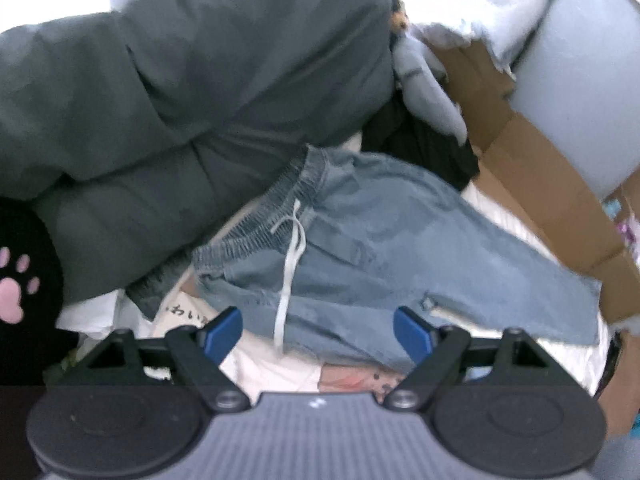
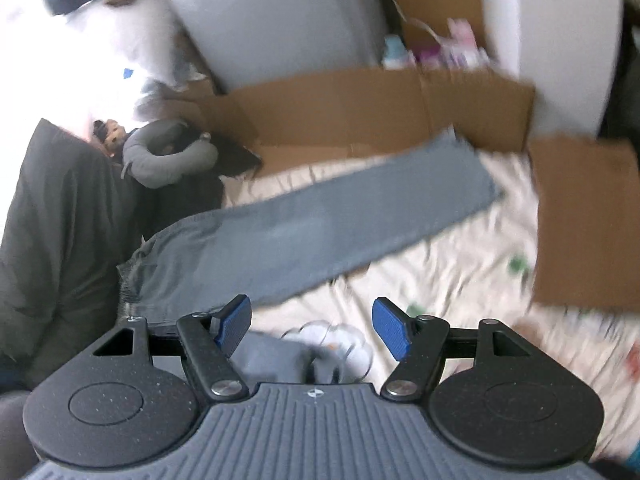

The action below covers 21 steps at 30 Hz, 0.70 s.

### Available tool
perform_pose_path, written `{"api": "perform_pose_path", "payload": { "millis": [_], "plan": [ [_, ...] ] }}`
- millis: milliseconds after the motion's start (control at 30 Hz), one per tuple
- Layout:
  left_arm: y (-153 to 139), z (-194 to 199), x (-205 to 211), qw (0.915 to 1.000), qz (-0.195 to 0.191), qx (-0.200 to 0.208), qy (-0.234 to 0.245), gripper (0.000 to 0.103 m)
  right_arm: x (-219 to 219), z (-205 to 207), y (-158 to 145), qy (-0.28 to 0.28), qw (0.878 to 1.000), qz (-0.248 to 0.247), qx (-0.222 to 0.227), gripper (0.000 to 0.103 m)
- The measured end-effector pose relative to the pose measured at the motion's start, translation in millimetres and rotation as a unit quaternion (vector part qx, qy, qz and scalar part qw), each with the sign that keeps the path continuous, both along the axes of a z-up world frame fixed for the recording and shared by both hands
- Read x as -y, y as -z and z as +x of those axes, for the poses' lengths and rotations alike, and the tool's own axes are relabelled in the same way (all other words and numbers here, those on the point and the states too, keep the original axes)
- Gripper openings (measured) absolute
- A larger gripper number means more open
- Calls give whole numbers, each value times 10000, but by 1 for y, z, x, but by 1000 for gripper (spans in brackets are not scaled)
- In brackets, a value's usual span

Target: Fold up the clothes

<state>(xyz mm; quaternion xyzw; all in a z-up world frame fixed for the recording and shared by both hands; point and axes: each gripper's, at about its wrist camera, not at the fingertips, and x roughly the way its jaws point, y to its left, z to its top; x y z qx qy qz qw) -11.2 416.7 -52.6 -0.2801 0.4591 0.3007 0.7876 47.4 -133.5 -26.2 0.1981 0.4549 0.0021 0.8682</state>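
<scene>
From the left wrist, I see my left gripper (image 1: pixel 318 330) spread empty above the jeans (image 1: pixel 400 248), laid out on the bedsheet (image 1: pixel 276 372). From the right wrist, my right gripper (image 2: pixel 312 326) is likewise released; next, grasp the hem (image 2: pixel 472 172).

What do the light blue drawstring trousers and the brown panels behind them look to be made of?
Light blue drawstring trousers: apparently washed denim, matte, with a gathered elastic waistband, a frayed hem and a white cord. Brown panels: corrugated cardboard by the look, flat, matte, with creased fold lines; blur hides the edges' fluting.
</scene>
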Motion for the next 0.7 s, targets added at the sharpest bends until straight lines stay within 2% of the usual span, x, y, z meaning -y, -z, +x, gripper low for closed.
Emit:
{"api": "perform_pose_path", "payload": {
  "millis": [133,367,533,700],
  "plan": [
    [27,3,0,9995,-249,-39,-175,80,-9,-1,31,-144,9995,-132,-240,73],
    [70,21,2,9982,-492,-217,-249,80,-14,6,80,45,9977,-15,-683,73],
    [98,34,2,9962,-619,-599,-140,80,-18,9,109,66,9957,-155,-906,73],
    [119,41,3,9932,-714,-891,-227,81,-17,8,131,121,9924,-307,-1183,73]
  ]
}}
